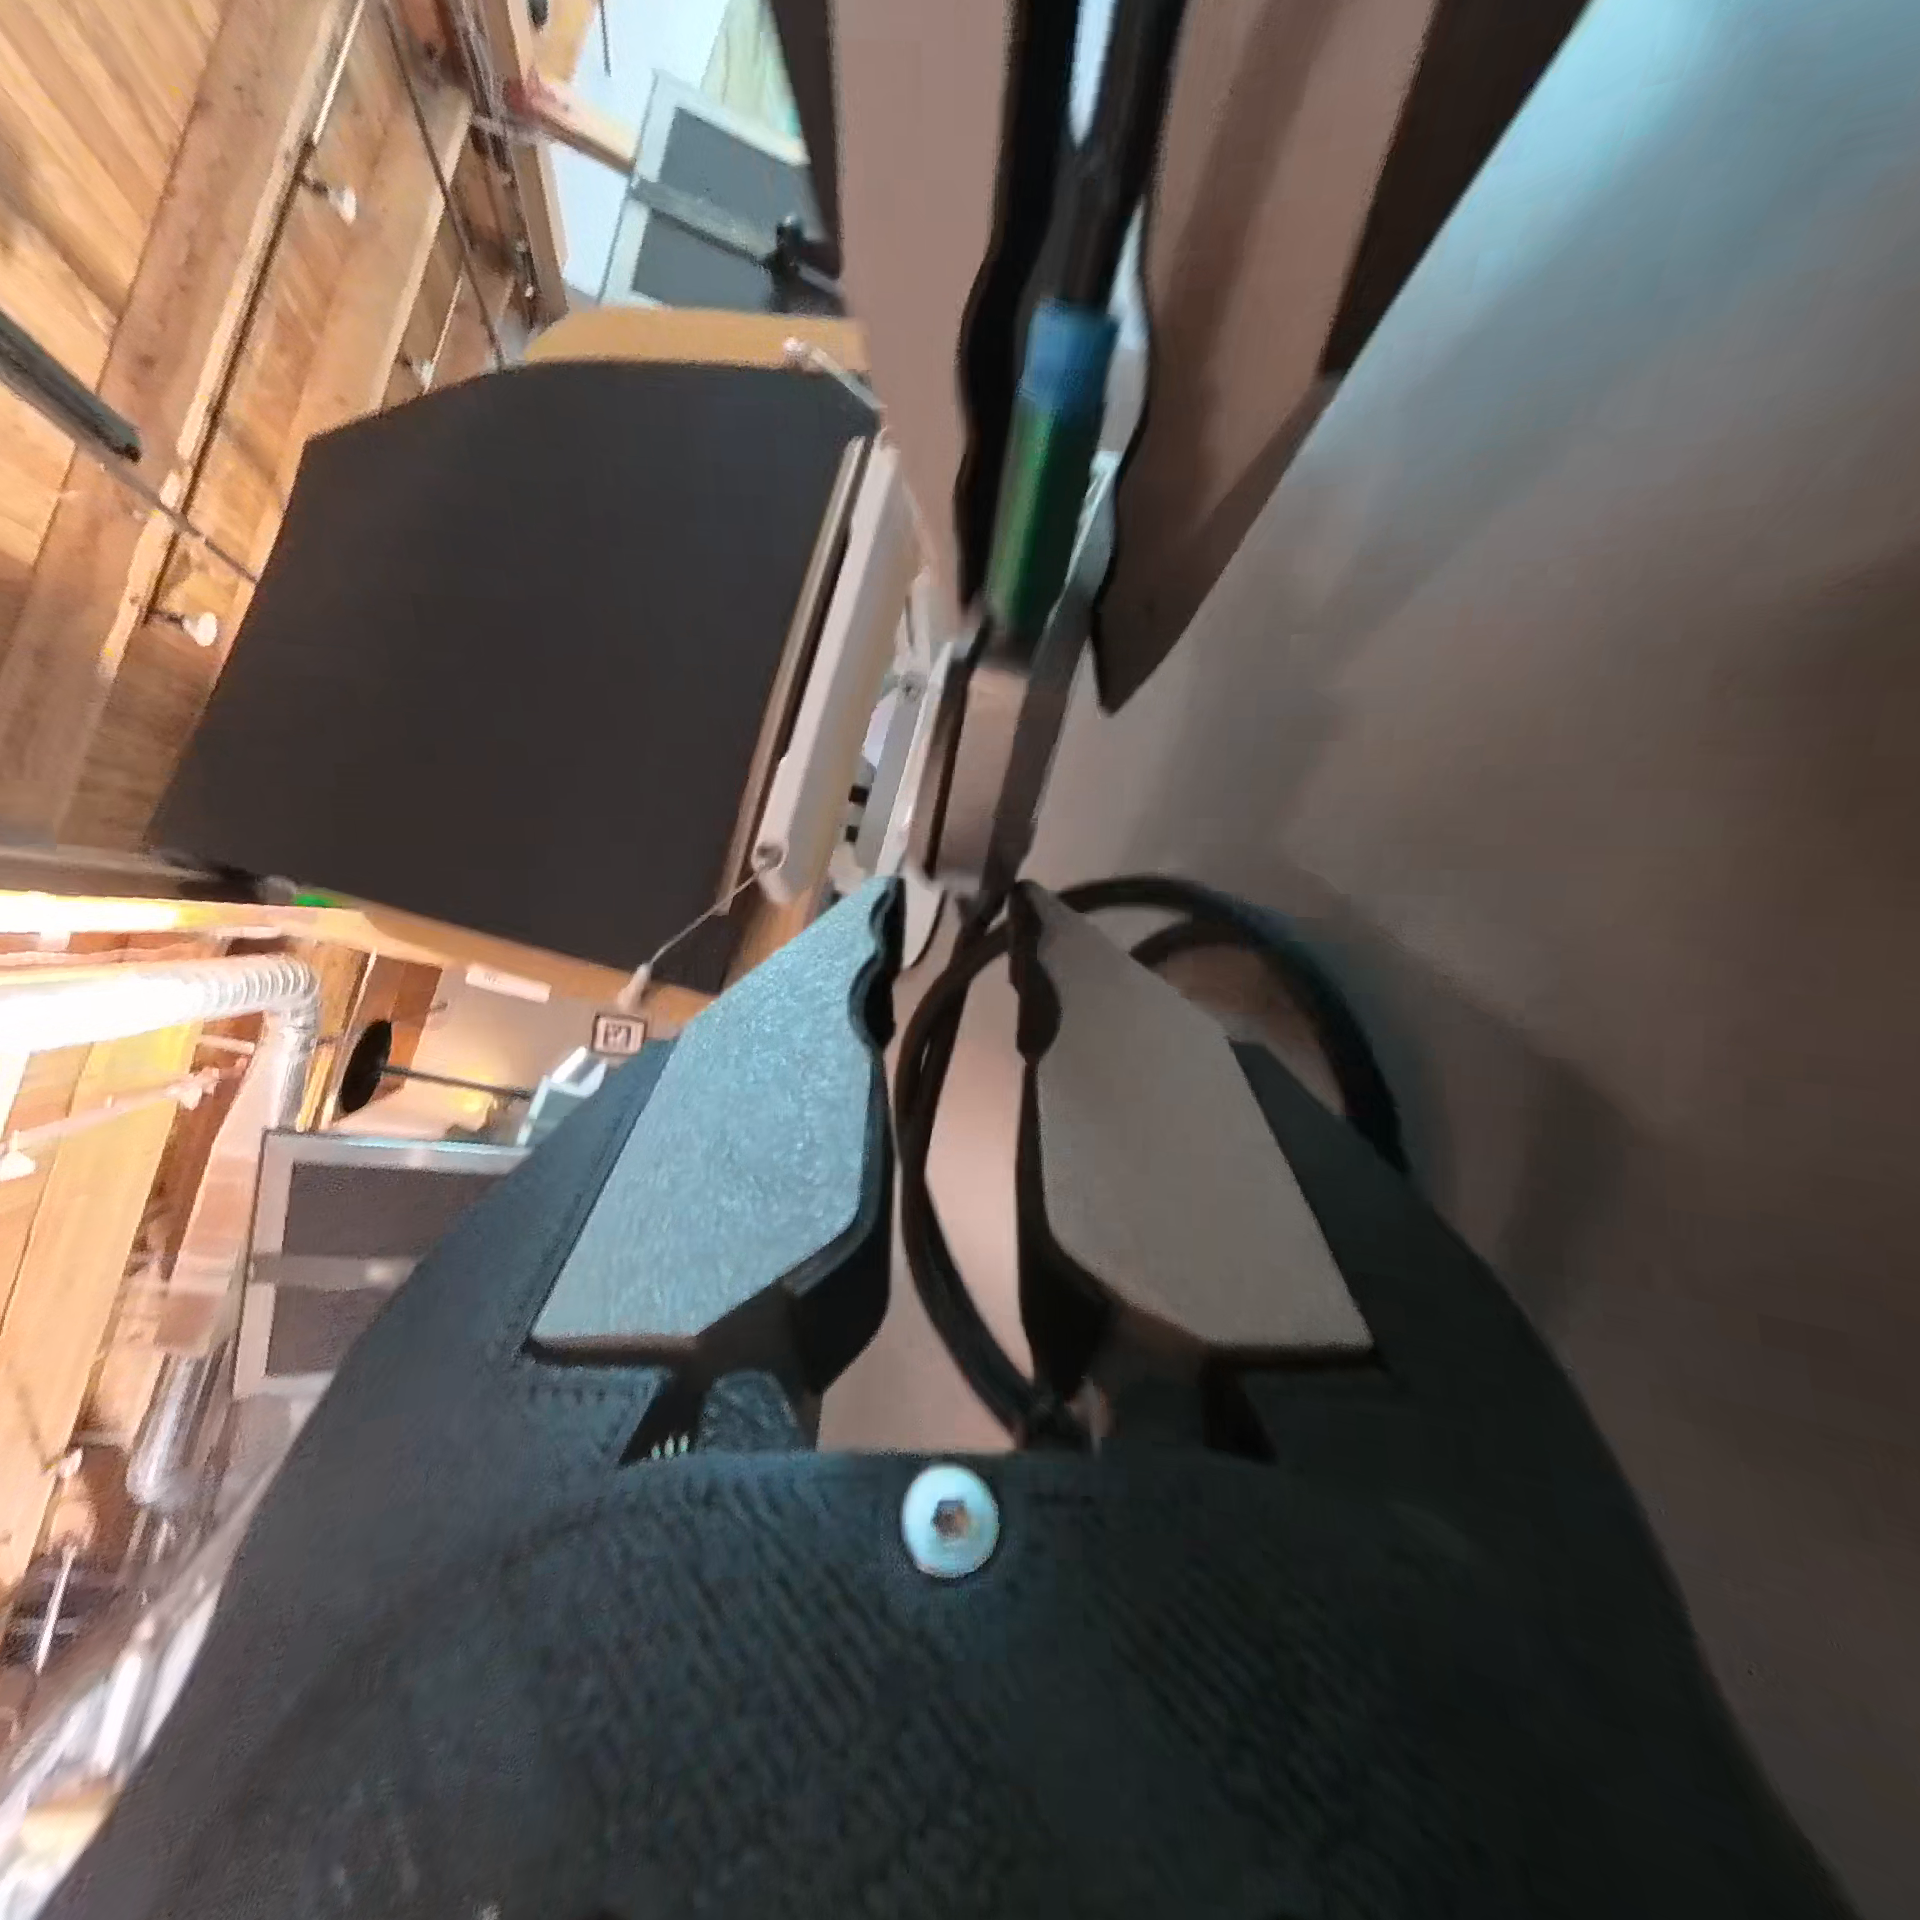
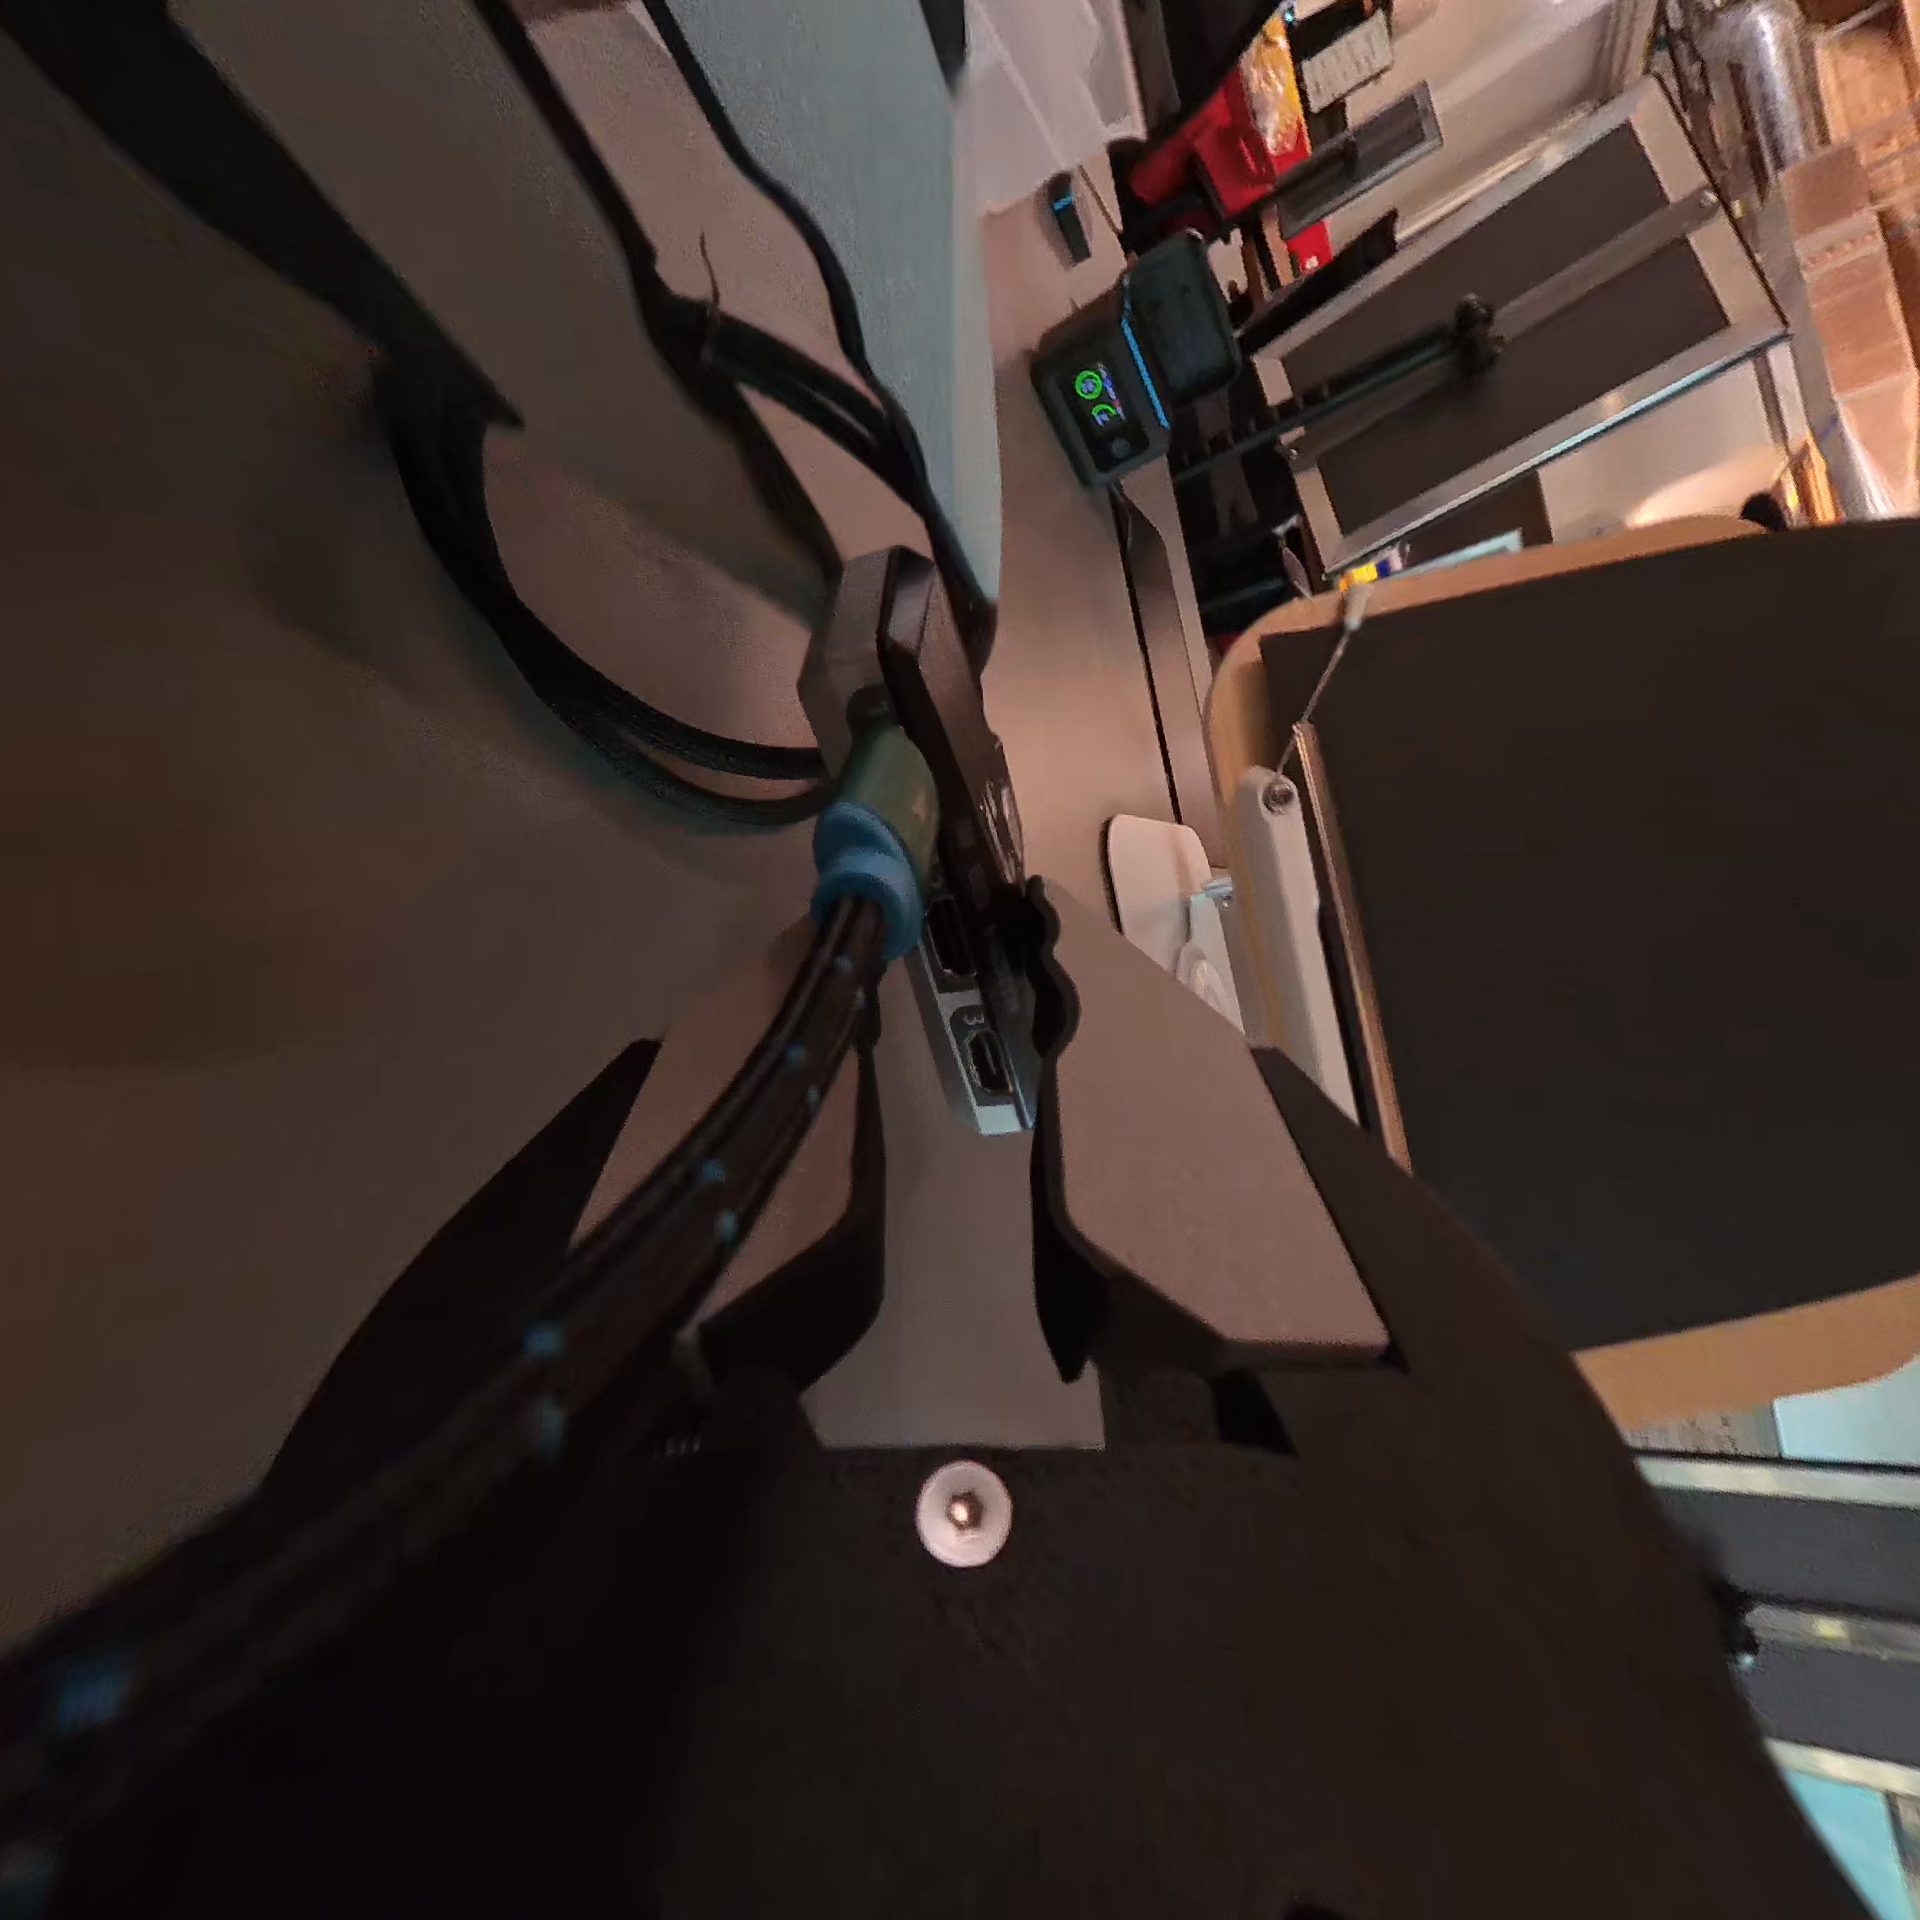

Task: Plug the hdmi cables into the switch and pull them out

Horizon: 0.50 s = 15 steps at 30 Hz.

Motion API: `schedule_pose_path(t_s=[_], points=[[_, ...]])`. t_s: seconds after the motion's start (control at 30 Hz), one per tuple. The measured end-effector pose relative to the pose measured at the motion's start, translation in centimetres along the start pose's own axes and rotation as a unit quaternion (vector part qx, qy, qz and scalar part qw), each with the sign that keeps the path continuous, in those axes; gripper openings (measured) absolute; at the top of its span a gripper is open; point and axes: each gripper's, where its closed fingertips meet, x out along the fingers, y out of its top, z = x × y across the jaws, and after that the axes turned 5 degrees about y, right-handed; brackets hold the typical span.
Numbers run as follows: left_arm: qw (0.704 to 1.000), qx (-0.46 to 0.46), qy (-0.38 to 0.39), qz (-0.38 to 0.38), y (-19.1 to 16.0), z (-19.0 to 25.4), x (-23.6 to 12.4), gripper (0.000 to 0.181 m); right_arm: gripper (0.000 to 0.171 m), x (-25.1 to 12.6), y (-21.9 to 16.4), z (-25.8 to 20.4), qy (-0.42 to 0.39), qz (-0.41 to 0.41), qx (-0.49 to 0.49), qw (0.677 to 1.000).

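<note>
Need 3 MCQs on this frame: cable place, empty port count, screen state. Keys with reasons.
1. In the left wrist view, where does the thin black cable run?
A. Between the left claw's fingers
B. Over the wooden wall
C. Around the screw

2. How many empty ports show on the switch in the right wrist view?
A. None
B. Two
C. Five

3. What state is the small device's screen in, at the back of the right wrist view?
A. Dark
B. Cracked
C. Lit

Key: 1 A, the black cable passes through the gap of the left claw. 2 B, two open ports show on the switch beside the green plug. 3 C, the small device shows glowing green and blue marks.
</note>
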Motion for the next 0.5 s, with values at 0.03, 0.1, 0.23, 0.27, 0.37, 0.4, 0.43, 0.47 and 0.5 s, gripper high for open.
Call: schedule_pose_path(t_s=[0.03, 0.1, 0.23, 0.27, 0.37, 0.4, 0.43, 0.47, 0.5], points=[[1.000, -0.013, 0.017, -0.010, -0.6, -0.9, 0.0, 0.011, 0.023, -0.2, -0.3, 0.3, -0.003, -0.001, 0.009, 1.000], [0.997, -0.048, 0.048, -0.032, -1.8, -2.7, 0.0, 0.010, 0.023, -0.6, -1.1, 0.9, -0.004, -0.003, 0.032, 0.999], [0.987, -0.099, 0.088, -0.088, -3.8, -4.6, -0.4, 0.009, 0.023, -0.4, -3.0, 1.6, 0.000, -0.029, 0.069, 0.997], [0.983, -0.102, 0.105, -0.112, -4.1, -5.1, -0.8, 0.009, 0.023, -0.3, -3.3, 1.5, 0.002, -0.037, 0.070, 0.997], [0.971, -0.140, 0.124, -0.152, -2.9, -6.5, -3.2, 0.012, 0.023, 0.2, -3.9, 0.7, 0.013, -0.056, 0.053, 0.997], [0.967, -0.165, 0.125, -0.148, -2.1, -7.2, -4.0, 0.016, 0.023, 0.4, -4.0, 0.4, 0.020, -0.065, 0.049, 0.996], [0.963, -0.189, 0.127, -0.143, -1.4, -8.0, -4.9, 0.018, 0.023, 0.7, -4.2, -0.1, 0.027, -0.074, 0.044, 0.996], [0.959, -0.210, 0.132, -0.137, -0.8, -9.1, -5.8, 0.018, 0.021, 0.9, -4.2, -0.5, 0.034, -0.081, 0.037, 0.995], [0.955, -0.222, 0.139, -0.140, -0.8, -10.4, -6.8, 0.018, 0.021, 1.0, -4.2, -0.8, 0.038, -0.087, 0.026, 0.995]])
